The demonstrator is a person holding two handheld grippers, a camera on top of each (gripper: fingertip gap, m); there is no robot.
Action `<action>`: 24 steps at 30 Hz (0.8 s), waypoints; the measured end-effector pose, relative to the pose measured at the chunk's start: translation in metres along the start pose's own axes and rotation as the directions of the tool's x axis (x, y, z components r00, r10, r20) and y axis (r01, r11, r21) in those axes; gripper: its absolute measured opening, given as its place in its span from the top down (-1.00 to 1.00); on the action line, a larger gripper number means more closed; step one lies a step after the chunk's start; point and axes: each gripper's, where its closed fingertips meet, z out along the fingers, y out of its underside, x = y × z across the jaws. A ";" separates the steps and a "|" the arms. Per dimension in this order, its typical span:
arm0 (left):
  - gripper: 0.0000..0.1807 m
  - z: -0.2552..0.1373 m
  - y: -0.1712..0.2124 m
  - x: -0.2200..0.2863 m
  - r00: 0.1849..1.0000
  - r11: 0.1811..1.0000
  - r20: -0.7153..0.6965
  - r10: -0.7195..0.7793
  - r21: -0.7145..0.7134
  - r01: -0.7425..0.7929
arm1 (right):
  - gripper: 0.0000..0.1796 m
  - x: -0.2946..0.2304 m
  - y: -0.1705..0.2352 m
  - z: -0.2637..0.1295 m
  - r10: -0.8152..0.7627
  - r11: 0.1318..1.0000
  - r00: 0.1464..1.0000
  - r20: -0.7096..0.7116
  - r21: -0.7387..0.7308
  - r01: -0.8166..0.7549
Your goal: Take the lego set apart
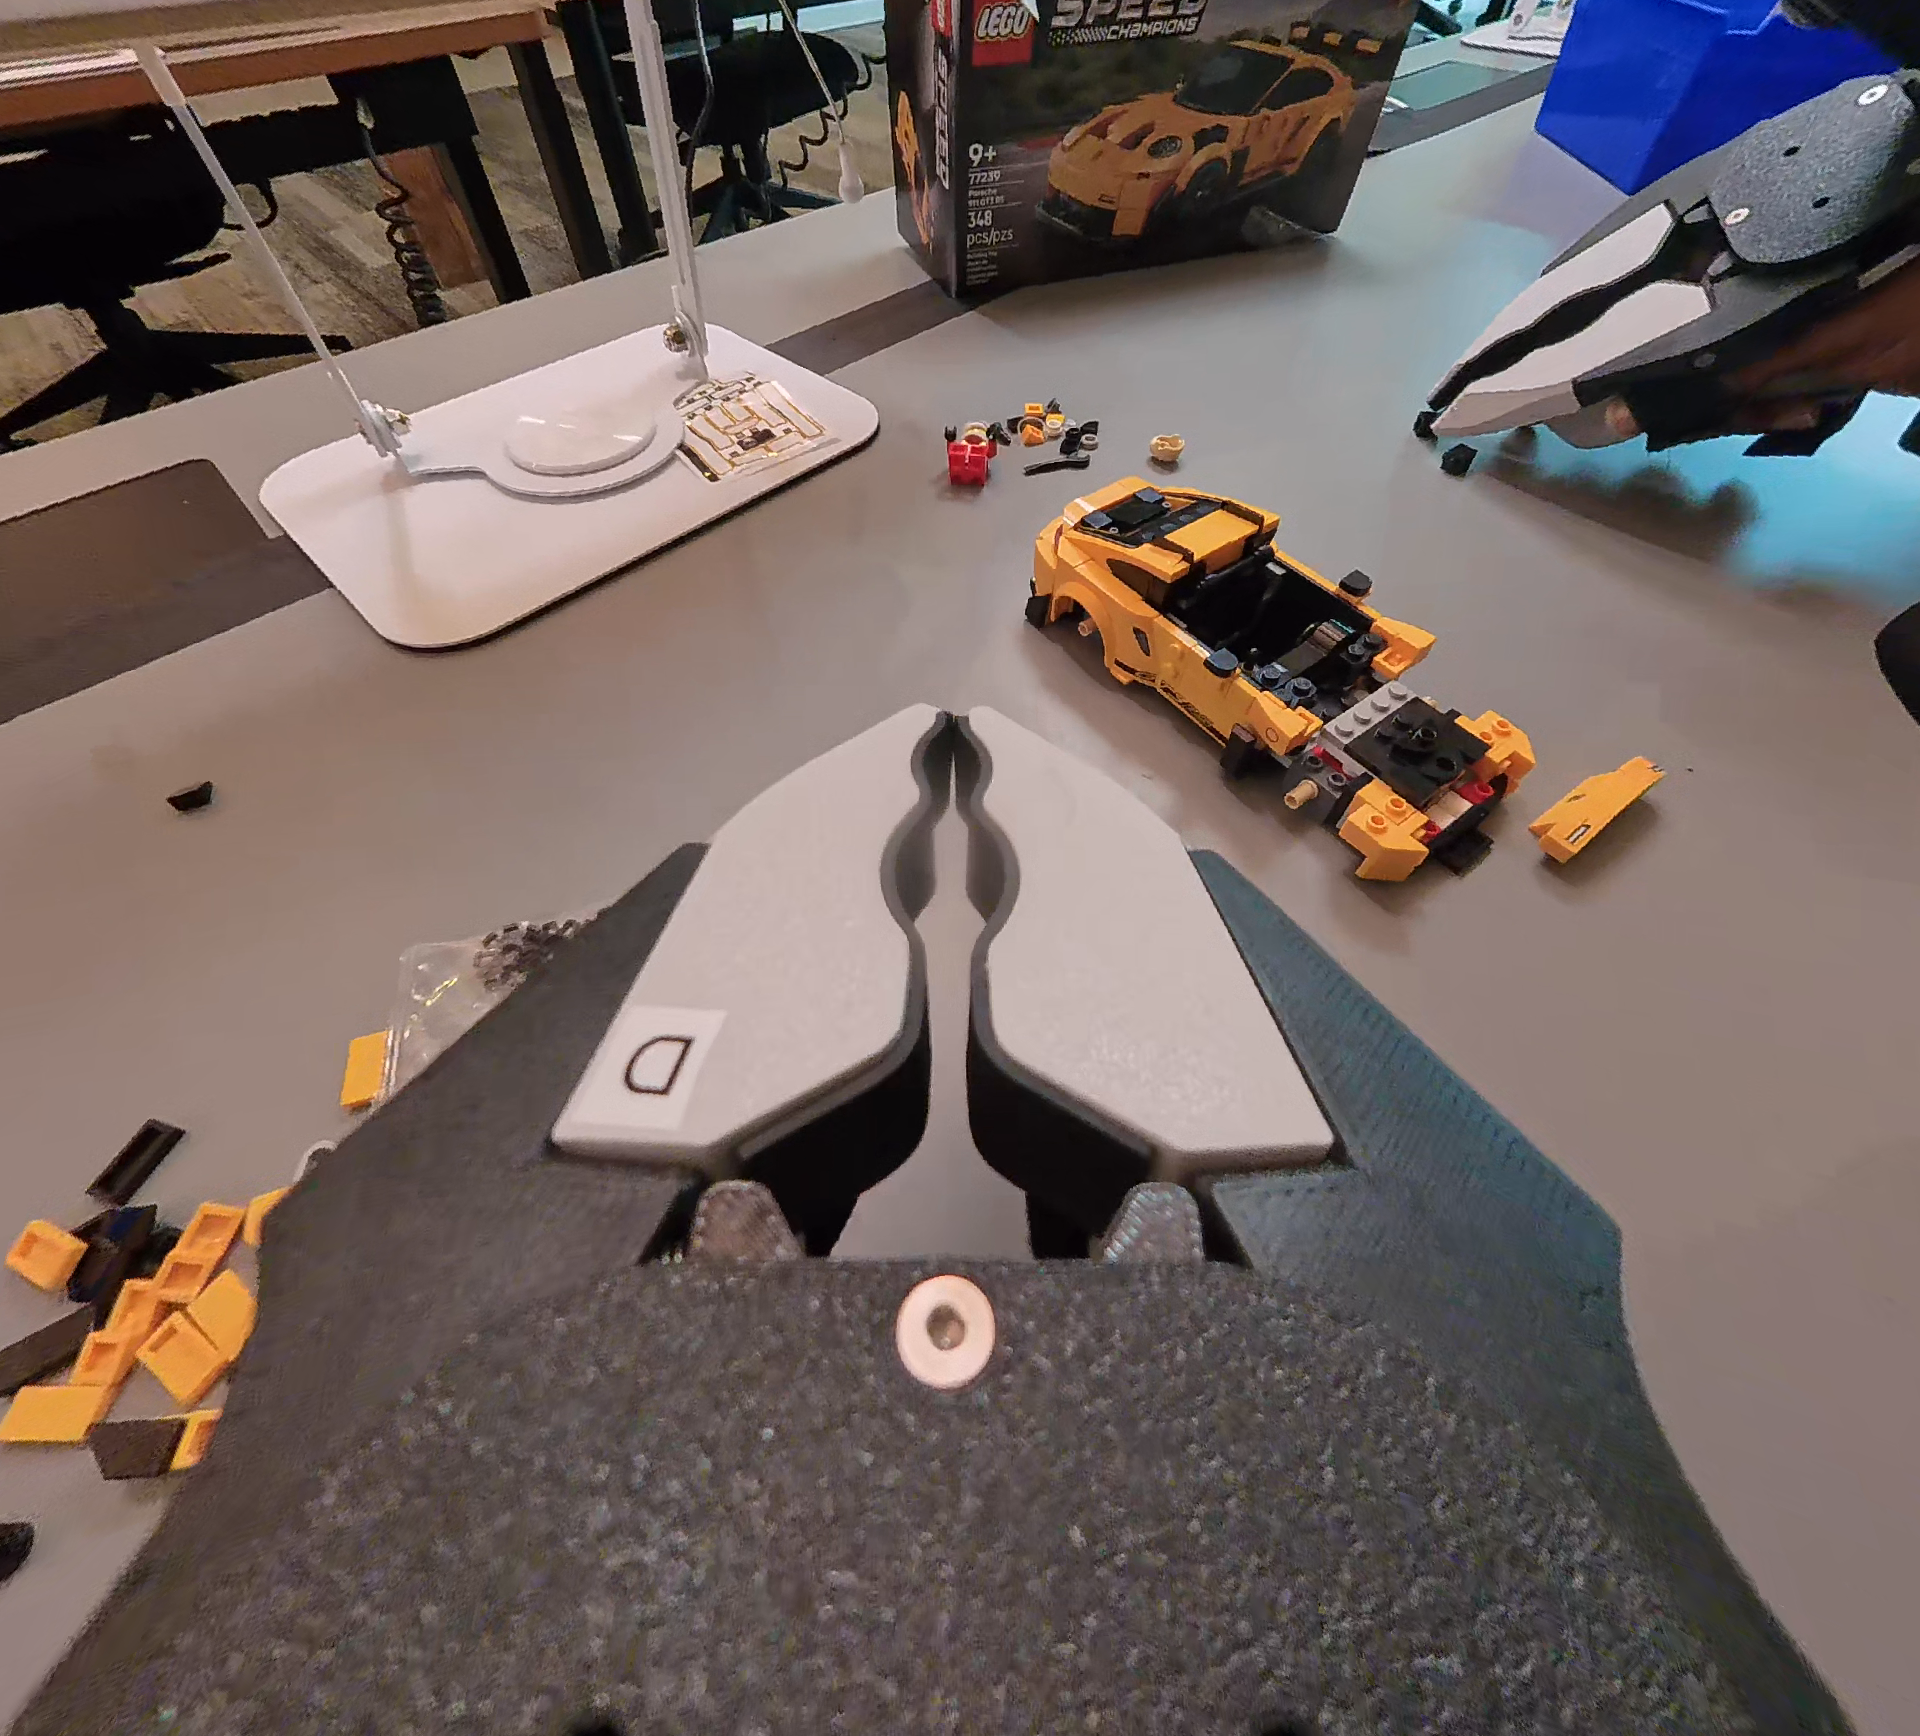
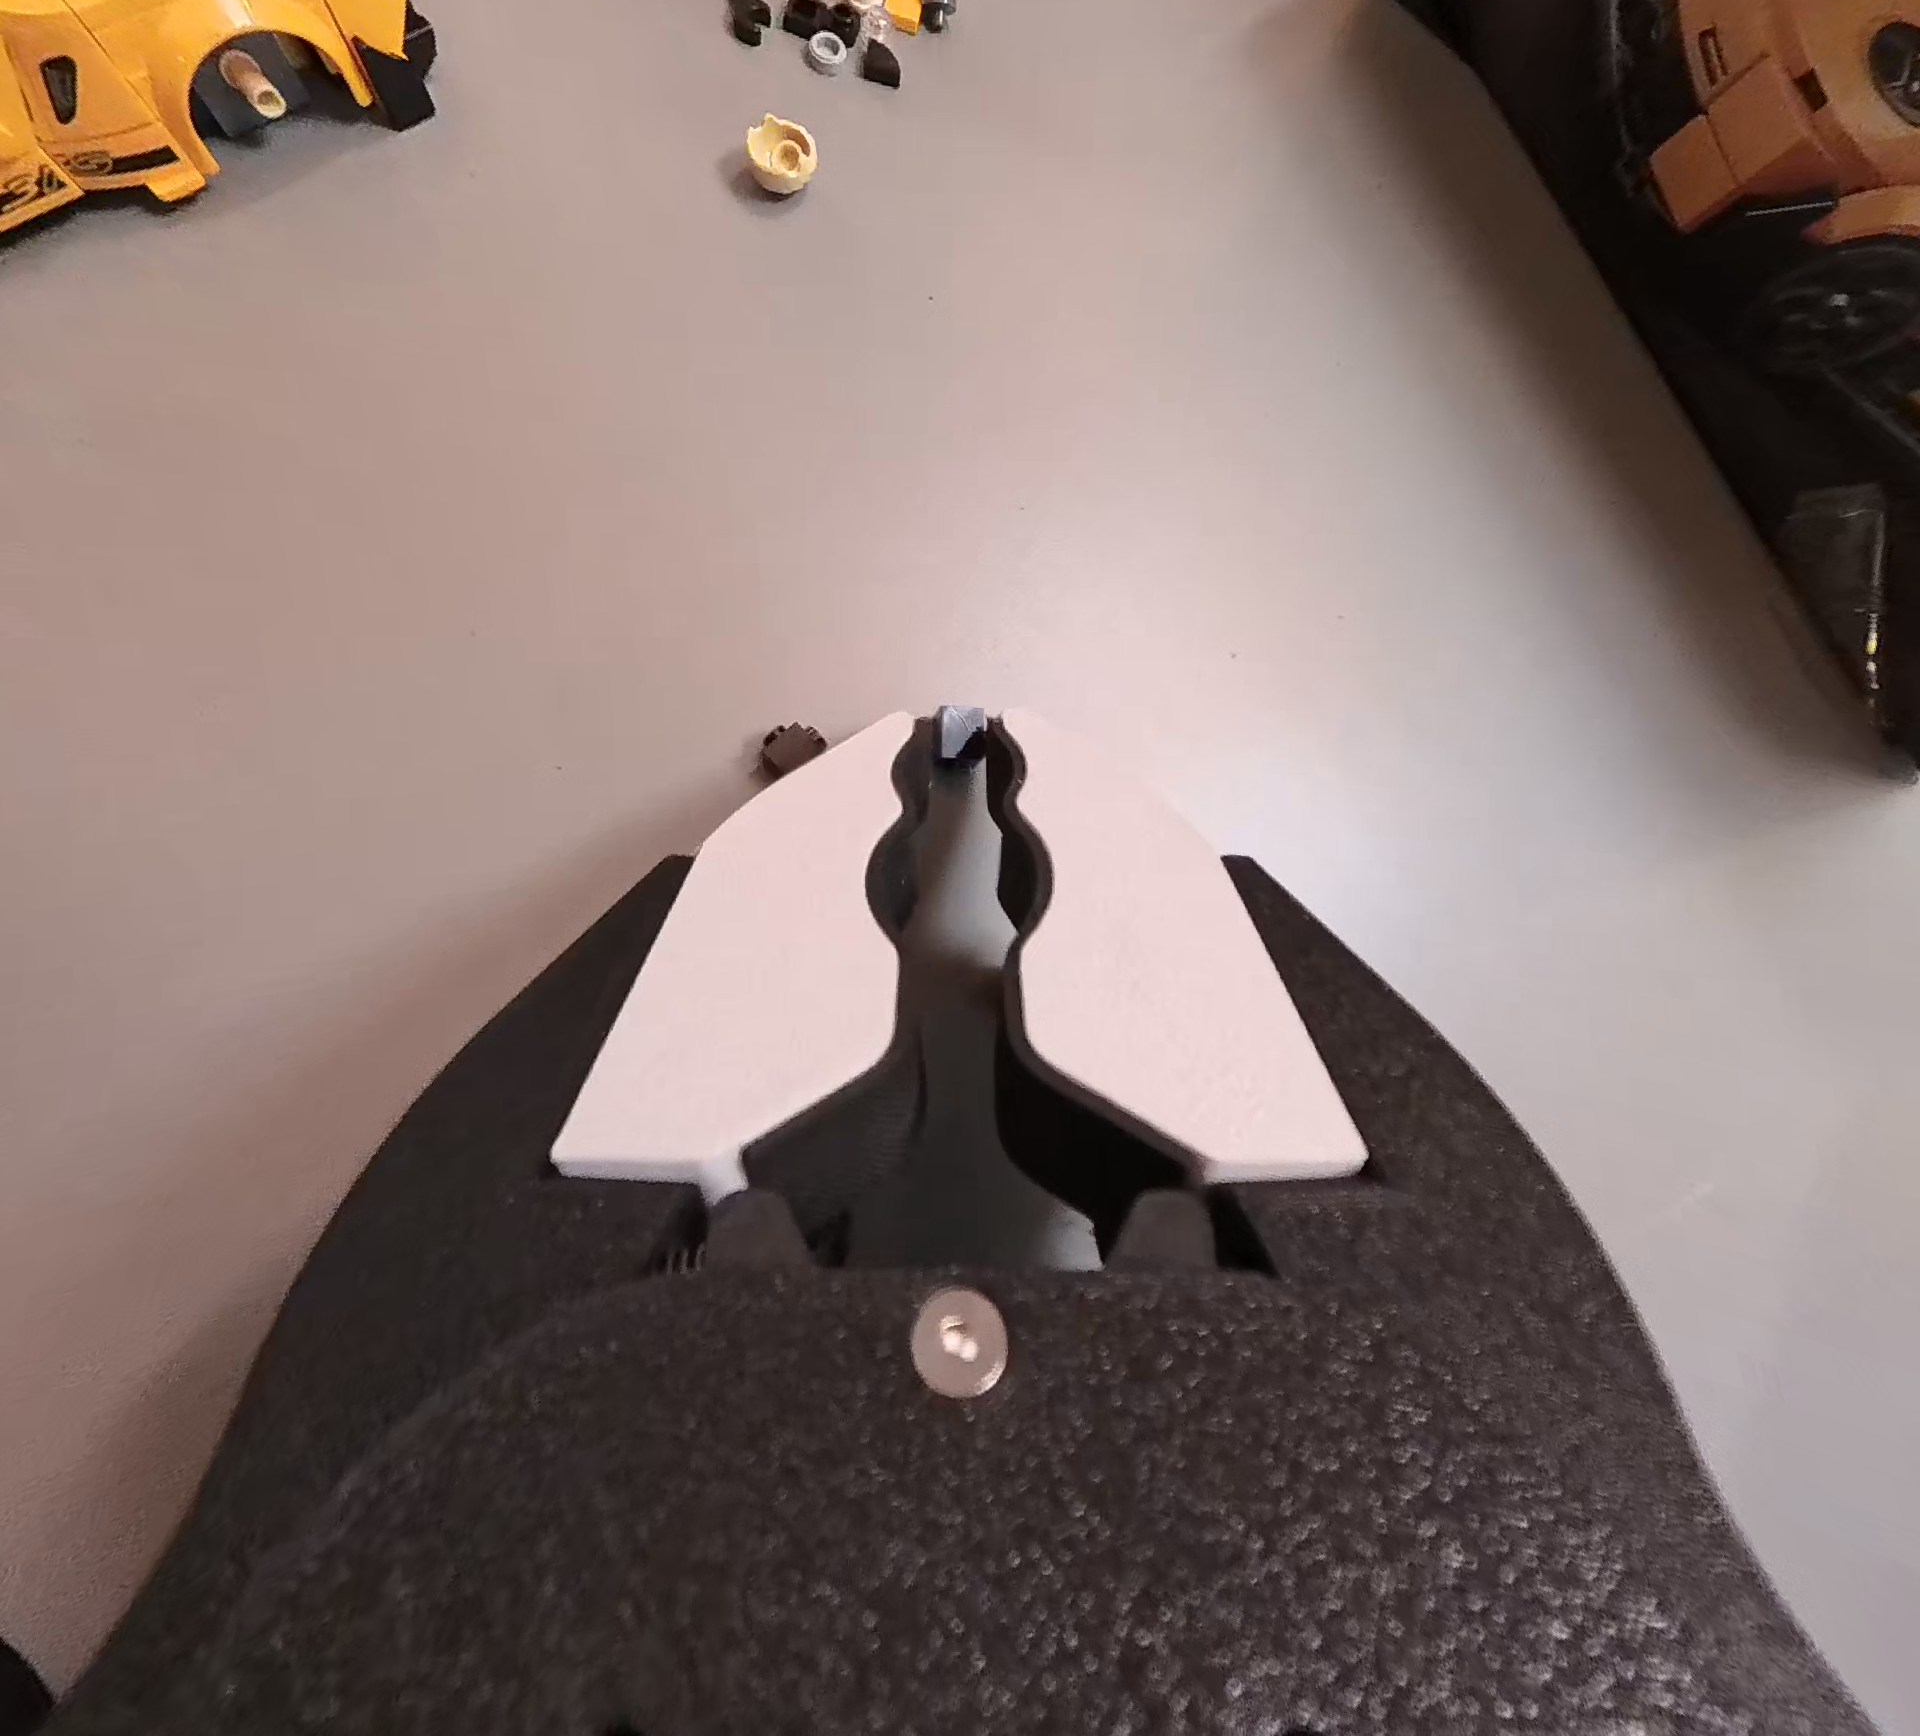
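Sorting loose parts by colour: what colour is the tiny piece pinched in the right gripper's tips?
Dark blue piece, clearest in the right wrist view.

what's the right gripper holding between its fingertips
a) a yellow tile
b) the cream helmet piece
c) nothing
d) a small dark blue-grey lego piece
d: the right gripper is pinched on a small dark blue-grey lego piece just above the grey table.

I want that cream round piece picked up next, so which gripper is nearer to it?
Right. The right gripper points at the cream round piece across bare table; the left gripper sits farther back, beside the yellow car.
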 end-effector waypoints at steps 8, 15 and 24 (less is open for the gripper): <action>1.00 0.001 0.001 0.002 1.000 1.000 -0.012 -0.003 -0.003 0.003 | 0.88 0.000 0.003 0.003 -0.001 0.997 1.000 0.030 -0.071 0.003; 1.00 0.000 0.001 0.001 1.000 1.000 -0.012 -0.004 -0.003 0.004 | 0.89 -0.025 -0.026 -0.009 -0.113 0.989 0.992 0.049 0.106 0.108; 1.00 0.003 0.005 0.003 1.000 1.000 -0.026 -0.005 -0.019 0.004 | 0.77 -0.071 -0.032 -0.018 -0.236 0.968 0.957 0.168 0.128 0.216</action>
